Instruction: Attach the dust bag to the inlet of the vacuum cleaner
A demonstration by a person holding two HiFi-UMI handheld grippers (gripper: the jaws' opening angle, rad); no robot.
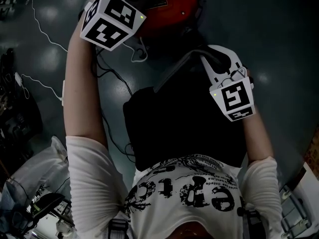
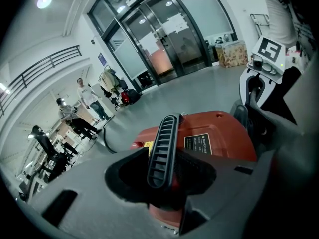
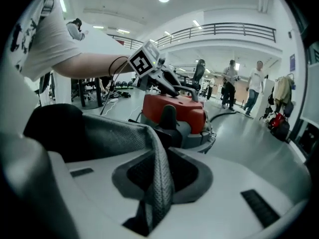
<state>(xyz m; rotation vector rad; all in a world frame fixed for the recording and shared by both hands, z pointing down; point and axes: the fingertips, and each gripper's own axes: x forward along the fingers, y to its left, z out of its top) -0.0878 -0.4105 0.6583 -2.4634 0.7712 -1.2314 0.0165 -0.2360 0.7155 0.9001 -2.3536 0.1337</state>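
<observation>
The red vacuum cleaner [image 1: 167,4] stands on the grey floor ahead of me. In the left gripper view my left gripper [image 2: 162,161] is shut on the cleaner's black ribbed handle [image 2: 163,138], which rises upright between the jaws above the red top [image 2: 219,133]. The dark dust bag [image 1: 184,118] hangs between the cleaner and my body. My right gripper [image 3: 157,183] is shut on a fold of the bag's grey woven edge [image 3: 160,173], with the red cleaner [image 3: 174,111] just beyond. The cleaner's inlet is hidden from every view.
White and black cables [image 1: 45,39] trail over the floor at the left. A clear plastic bag of items [image 1: 35,178] lies at the lower left. Several people [image 3: 256,86] stand far off in the hall. Glass doors [image 2: 164,39] and a box [image 2: 231,53] are at the back.
</observation>
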